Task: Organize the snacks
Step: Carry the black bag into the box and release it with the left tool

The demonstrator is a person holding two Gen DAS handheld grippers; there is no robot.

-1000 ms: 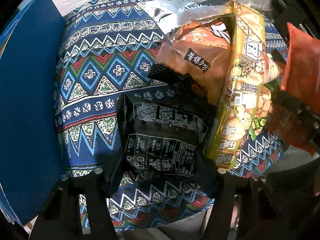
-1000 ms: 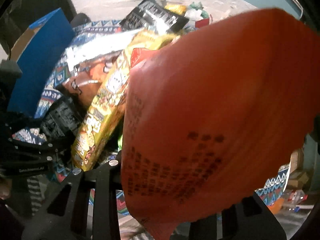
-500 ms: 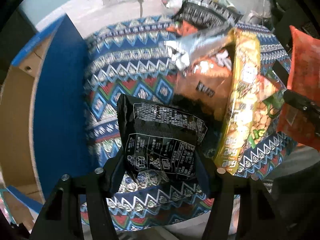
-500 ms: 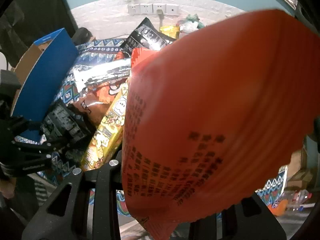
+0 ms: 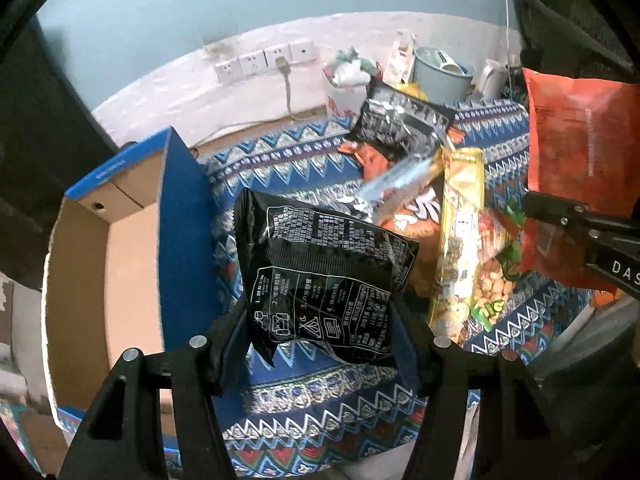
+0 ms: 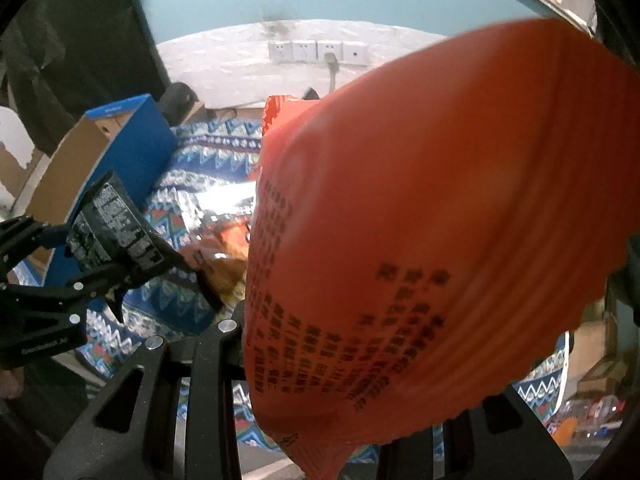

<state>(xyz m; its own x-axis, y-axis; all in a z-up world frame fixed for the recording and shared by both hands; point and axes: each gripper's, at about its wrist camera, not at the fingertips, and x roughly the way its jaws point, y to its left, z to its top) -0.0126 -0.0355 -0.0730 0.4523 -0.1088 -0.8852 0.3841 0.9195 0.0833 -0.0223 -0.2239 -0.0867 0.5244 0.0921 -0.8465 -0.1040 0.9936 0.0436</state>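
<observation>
Left gripper (image 5: 320,340): fingers clamped on the lower sides of a black snack bag (image 5: 320,272), bag lifted clear of the patterned cloth (image 5: 320,400).
Right gripper (image 6: 312,360): fingers pinched tight on an orange snack bag (image 6: 440,220), held up, filling its view.
Box: open blue cardboard box (image 5: 176,240) just left of the black bag.
Pile: yellow peanut bag (image 5: 460,240), silver-edged bag (image 5: 400,188), another black bag (image 5: 400,124) lying on the cloth between the grippers.

A teal wall (image 5: 208,12) fills the top of both views, white (image 5: 192,92) along its lower part. A row of sockets (image 5: 264,60) sits upper centre, one with a cable (image 5: 287,92) plugged in and hanging down. Dark furniture (image 6: 80,40) stands upper left.
</observation>
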